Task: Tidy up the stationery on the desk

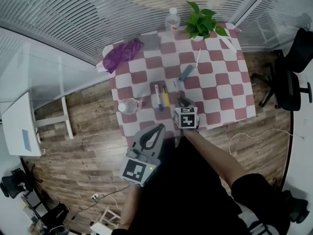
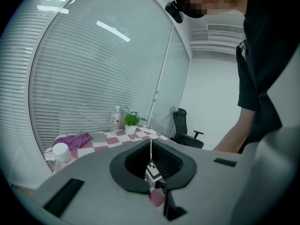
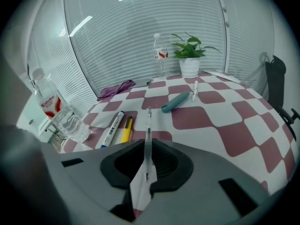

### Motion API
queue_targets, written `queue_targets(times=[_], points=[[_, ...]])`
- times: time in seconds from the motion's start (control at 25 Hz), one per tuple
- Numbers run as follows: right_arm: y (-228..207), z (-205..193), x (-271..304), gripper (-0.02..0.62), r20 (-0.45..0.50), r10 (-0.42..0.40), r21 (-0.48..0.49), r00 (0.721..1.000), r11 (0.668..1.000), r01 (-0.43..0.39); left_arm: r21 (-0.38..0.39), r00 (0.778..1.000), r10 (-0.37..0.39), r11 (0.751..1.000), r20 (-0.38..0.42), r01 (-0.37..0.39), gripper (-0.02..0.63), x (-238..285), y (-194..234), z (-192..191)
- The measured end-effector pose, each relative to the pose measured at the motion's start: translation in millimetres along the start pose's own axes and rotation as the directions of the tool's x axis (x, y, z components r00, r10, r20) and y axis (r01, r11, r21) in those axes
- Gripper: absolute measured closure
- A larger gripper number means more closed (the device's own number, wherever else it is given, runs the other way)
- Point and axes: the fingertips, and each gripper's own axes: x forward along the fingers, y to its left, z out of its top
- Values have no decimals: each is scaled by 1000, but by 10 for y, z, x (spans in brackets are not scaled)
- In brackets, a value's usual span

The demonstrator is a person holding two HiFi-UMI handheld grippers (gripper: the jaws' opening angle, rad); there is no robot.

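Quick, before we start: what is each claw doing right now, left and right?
Left claw: closed, holding nothing.
Right claw: closed on a thin pen.

bottles [image 1: 172, 19] 2 | pens [image 3: 112, 128] 5 | potted plant [image 1: 200, 22] 1 | purple cloth [image 1: 122, 53] 1 | checked desk [image 1: 230, 97] 1

We can read no words: the label [image 3: 48, 102] on the bottle [image 3: 63, 121] and the print on the marker [image 3: 111, 129] and pen [image 3: 148, 128] blur, while the left cube [image 1: 137, 171] and right cube [image 1: 187, 117] bear only square black-and-white codes.
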Motion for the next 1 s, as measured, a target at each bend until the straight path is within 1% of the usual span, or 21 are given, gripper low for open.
queue_targets(times=[0.16,0.32,0.56,0.68,0.8,0.92,1.0], points=[[55,69,87,531,-2,2,-2,1000,1000,-2,-4,1000,19,1000,4,-19,572,-48,37,5],[46,76,138,529,-8,-2,16,1000,1000,3,-5,999,35,999,5,-35,572,-79,63,3],[85,12,157,528,-25,17,40,1000,999,-16,-48,998,66,997,5,-66,572,-110,136,-13],[79,-4,132,518,-26,39,63,999,997,-38,-48,998,62,997,11,-61,572,-81,137,-3],[30,50,60,514,-7,59,50,998,997,-58,-50,999,54,997,7,-53,572,-13,134,-6],[-112,109,-51,514,12,61,44,998,997,-62,-44,999,42,998,-3,-42,572,86,130,-31],[-277,143,-142,514,24,52,55,998,997,-53,-19,999,33,999,-17,-34,572,185,144,-83]])
